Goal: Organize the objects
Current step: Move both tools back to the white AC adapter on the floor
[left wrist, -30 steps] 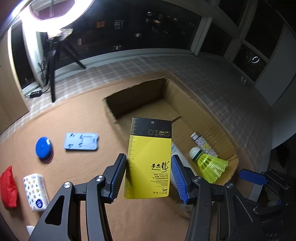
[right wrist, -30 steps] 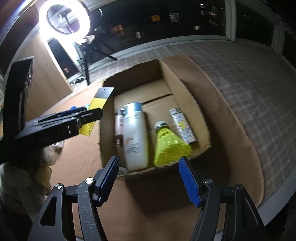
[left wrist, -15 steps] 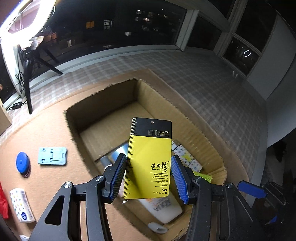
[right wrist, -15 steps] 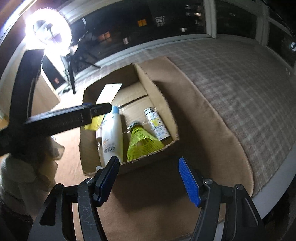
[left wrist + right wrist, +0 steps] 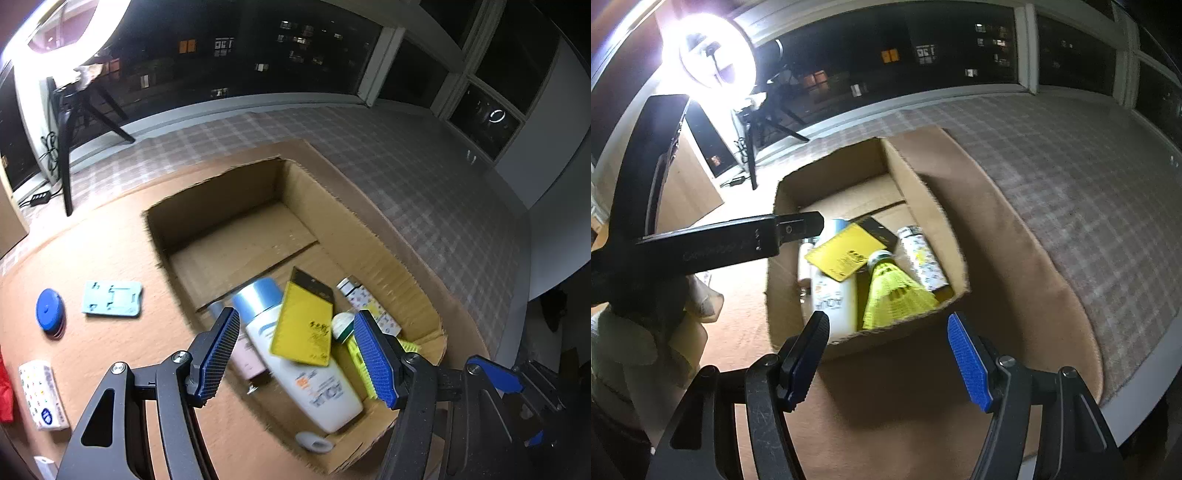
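An open cardboard box [image 5: 332, 206] sits on the brown table. My left gripper [image 5: 296, 314] hovers over its near end with jaws opening; the pads touch nothing. The yellow card [image 5: 303, 328] lies tilted below them on a white bottle [image 5: 314, 387], beside a pink tube [image 5: 247, 362], a yellow shuttlecock [image 5: 360, 363] and a small printed can [image 5: 369, 306]. In the right wrist view the card [image 5: 846, 254] rests across the bottle [image 5: 834, 299] and the shuttlecock [image 5: 890, 295]. My right gripper [image 5: 888, 317] stands open and empty just before the box's near wall [image 5: 886, 334].
Left of the box lie a light blue plate [image 5: 112, 299], a blue round disc [image 5: 50, 312], a tissue pack [image 5: 42, 395] and something red [image 5: 5, 391]. A ring light [image 5: 709, 55] on a tripod [image 5: 66, 147] stands at the back left. The table edge [image 5: 1137, 406] runs close on the right.
My left gripper has opened and let go of the yellow card, which dropped into the box onto the white bottle. The right gripper stayed open and nearly still.
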Demonstrator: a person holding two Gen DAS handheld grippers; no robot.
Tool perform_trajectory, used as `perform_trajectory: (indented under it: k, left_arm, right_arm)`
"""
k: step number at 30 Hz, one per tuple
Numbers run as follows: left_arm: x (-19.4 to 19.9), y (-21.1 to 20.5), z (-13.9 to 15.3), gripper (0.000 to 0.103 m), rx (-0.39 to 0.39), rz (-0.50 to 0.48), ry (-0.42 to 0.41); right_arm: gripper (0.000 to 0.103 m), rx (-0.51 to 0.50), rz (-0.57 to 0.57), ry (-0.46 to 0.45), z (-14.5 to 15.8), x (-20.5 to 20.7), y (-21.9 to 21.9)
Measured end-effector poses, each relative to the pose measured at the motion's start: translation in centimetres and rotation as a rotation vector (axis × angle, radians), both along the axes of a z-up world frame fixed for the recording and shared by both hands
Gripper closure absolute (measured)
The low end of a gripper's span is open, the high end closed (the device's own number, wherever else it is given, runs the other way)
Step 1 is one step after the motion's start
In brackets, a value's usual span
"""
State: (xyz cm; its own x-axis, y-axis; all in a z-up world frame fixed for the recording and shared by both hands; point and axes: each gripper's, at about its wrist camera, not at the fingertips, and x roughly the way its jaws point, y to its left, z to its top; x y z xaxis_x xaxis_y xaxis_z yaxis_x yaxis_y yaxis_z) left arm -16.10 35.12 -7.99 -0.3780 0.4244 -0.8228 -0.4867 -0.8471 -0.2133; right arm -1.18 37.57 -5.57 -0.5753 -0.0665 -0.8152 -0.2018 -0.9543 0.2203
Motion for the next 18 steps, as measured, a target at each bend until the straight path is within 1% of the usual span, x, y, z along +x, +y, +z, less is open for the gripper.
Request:
perform_trajectory:
  k: [4,8,13,18]
  left_arm:
    - [0.4,-2.5,0.5,0.035,0.005,0.031,0.005]
    - [0.9,-5.5,0.9,0.035,0.003,0.071,0.009]
    - [1.7,-10.2,1.3,0.035,0.005,0.134,0.007]
    - [3.0,-15.6,1.3,0.035,-0.004,0.204,0.005]
  right_arm:
    - [0.04,-0.011,0.032,0.007,0.1,-0.5,-1.3]
    - [0.04,-0.015,0.094,0.011,0.3,-1.2,-3.4]
    - [0.04,-0.019,0.175,0.002,0.3,-2.3,-6.6]
    - [0.04,-0.025,0.254,-0.006,0.3,-3.4,-10.2]
